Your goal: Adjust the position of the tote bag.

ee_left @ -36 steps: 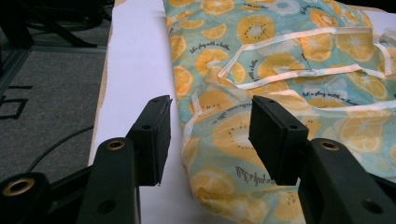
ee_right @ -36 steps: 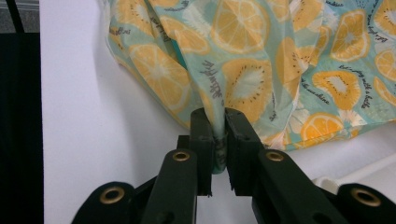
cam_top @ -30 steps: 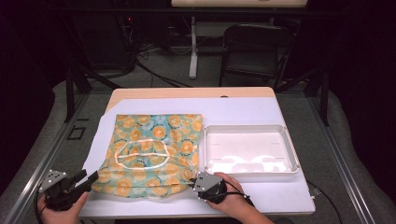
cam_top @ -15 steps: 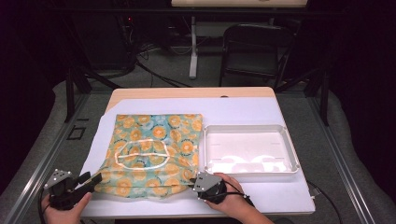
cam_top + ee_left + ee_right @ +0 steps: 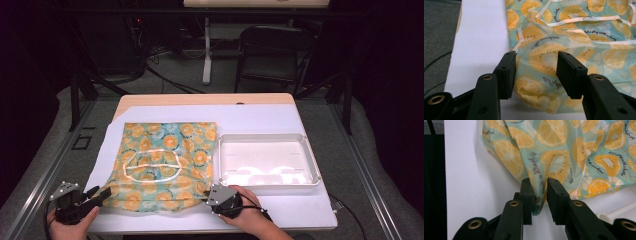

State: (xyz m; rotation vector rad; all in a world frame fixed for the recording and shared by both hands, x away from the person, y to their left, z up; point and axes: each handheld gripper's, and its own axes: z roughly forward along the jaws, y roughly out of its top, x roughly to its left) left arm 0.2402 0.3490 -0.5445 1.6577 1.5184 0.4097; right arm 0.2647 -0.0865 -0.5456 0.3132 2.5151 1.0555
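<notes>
The cloth (image 5: 165, 165) lies flat left of the tray (image 5: 310, 165), apparently just laid down: the right gripper (image 5: 539, 182) has just been opening, a fold loose between its jaws, and the left gripper (image 5: 536, 65) stands spread.

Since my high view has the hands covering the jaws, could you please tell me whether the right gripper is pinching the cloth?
Observer: Not firmly. A fold of the cloth stands between the jaws of the right gripper, which have just been opening; a gap shows beside one pad.
Operator: Thank you. And the left gripper?
Observer: The left gripper is open, its jaws set wide either side of the cloth's corner, pinching nothing.
Operator: Any detail on the print?
Observer: Small dark script lettering runs among the orange slices.
</notes>
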